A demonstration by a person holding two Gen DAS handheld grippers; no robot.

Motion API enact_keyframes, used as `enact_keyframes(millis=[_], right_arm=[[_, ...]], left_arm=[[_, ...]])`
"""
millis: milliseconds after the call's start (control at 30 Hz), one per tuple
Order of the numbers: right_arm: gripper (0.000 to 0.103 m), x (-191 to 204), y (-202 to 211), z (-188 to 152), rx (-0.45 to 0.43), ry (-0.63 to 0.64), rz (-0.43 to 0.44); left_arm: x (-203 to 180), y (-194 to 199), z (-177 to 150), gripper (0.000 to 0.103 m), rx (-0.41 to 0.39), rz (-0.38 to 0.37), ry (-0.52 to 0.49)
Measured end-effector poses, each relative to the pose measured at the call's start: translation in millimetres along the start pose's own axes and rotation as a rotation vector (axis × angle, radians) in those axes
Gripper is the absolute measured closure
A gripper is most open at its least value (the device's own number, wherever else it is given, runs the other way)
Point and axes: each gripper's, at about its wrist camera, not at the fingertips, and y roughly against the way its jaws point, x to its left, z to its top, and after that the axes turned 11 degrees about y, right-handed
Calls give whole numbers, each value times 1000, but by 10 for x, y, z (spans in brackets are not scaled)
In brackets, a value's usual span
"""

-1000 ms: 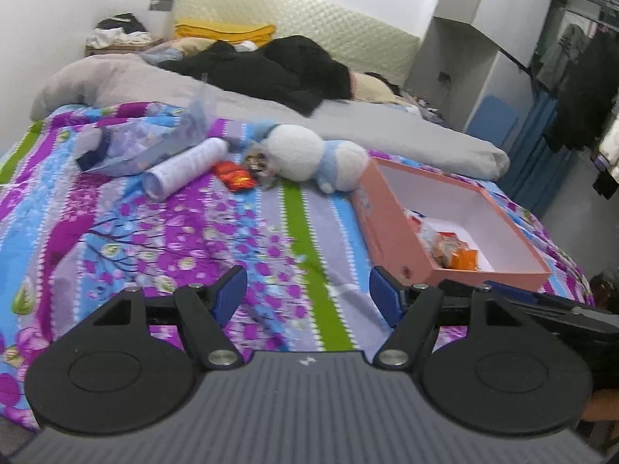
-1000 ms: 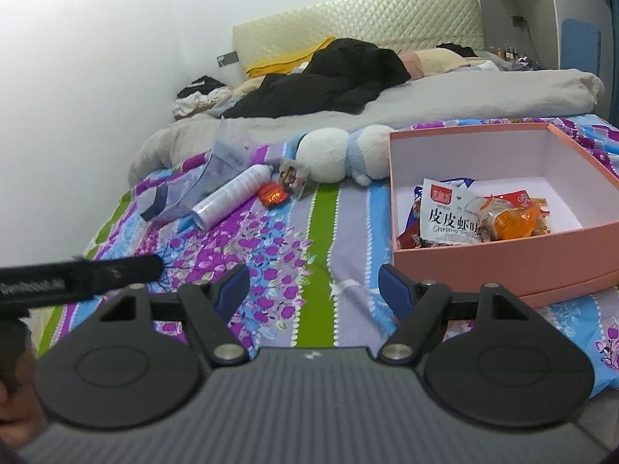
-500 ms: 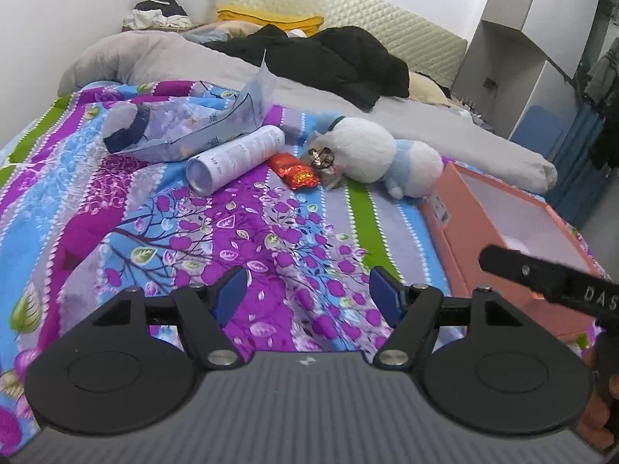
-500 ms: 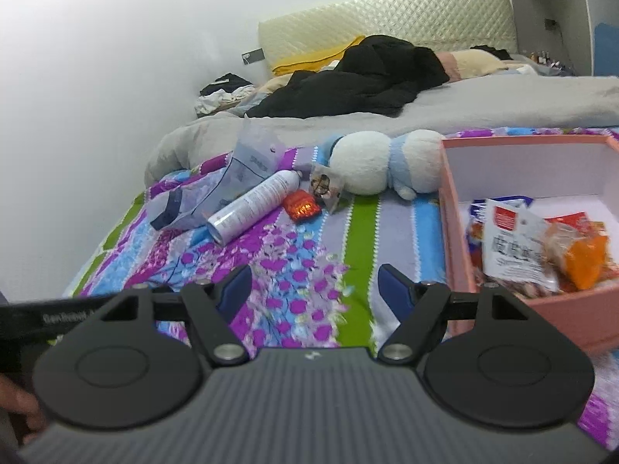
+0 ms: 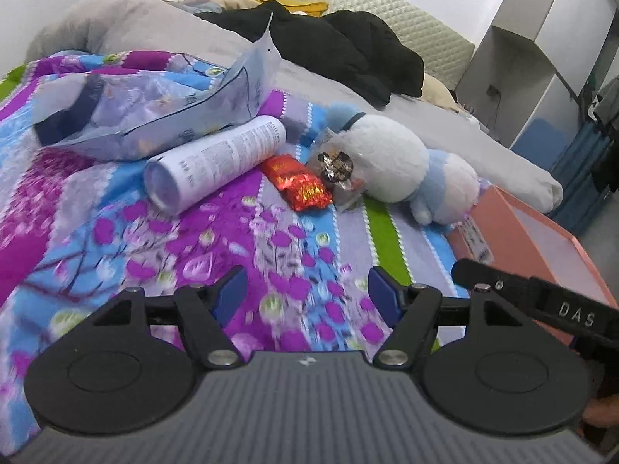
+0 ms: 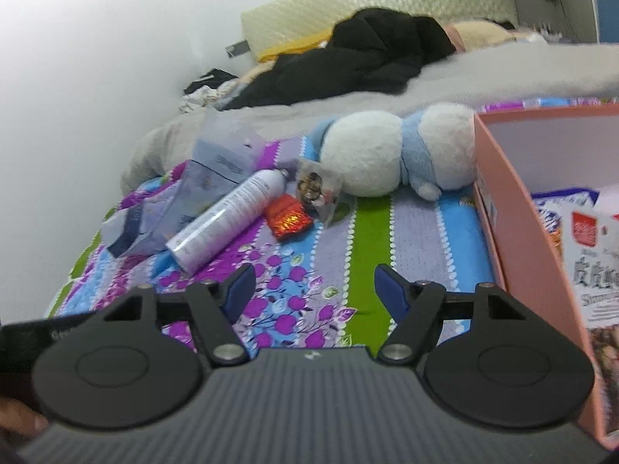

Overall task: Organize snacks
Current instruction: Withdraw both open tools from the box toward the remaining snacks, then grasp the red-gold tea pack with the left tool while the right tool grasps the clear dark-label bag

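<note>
Both grippers are over the flowery quilt with nothing in them: the left gripper has its blue pads spread wide over bare fabric, and the right gripper is also apart and empty, though its jaws have just been closing a little with nothing between them. The loose snacks sit ahead of both: a red packet lying flat next to a white can on its side, and a small clear packet leaning against the plush toy. A big crumpled bag sits behind the can. The pink box is off to the right with a white snack bag standing inside, other packs behind it are too blurry to tell
</note>
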Motion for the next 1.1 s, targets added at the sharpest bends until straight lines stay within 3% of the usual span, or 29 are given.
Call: enact_keyframes(millis=[67, 300, 533, 600, 733, 933, 1033, 1100], right_arm=[[40, -46, -164, 17, 10, -10, -11], [41, -213, -716, 271, 2, -69, -23], [41, -325, -1225, 455, 13, -160, 41], [45, -334, -1357, 459, 18, -180, 53], [51, -360, -1600, 429, 33, -194, 24], [55, -498, -1777, 453, 29, -282, 88], [64, -529, -1857, 477, 37, -303, 108], [76, -541, -1891, 489, 34, -314, 111]], left_arm=[[2, -208, 81, 30, 4, 0, -13], [2, -841, 307, 30, 26, -37, 9], [-38, -1310, 522, 30, 48, -42, 70], [-28, -1410, 551, 30, 61, -38, 84], [-93, -1562, 549, 30, 63, -30, 37], [-180, -1713, 533, 30, 74, -11, -60], [-200, -1770, 557, 30, 72, 5, -81], [-212, -1795, 570, 30, 68, 11, -93]])
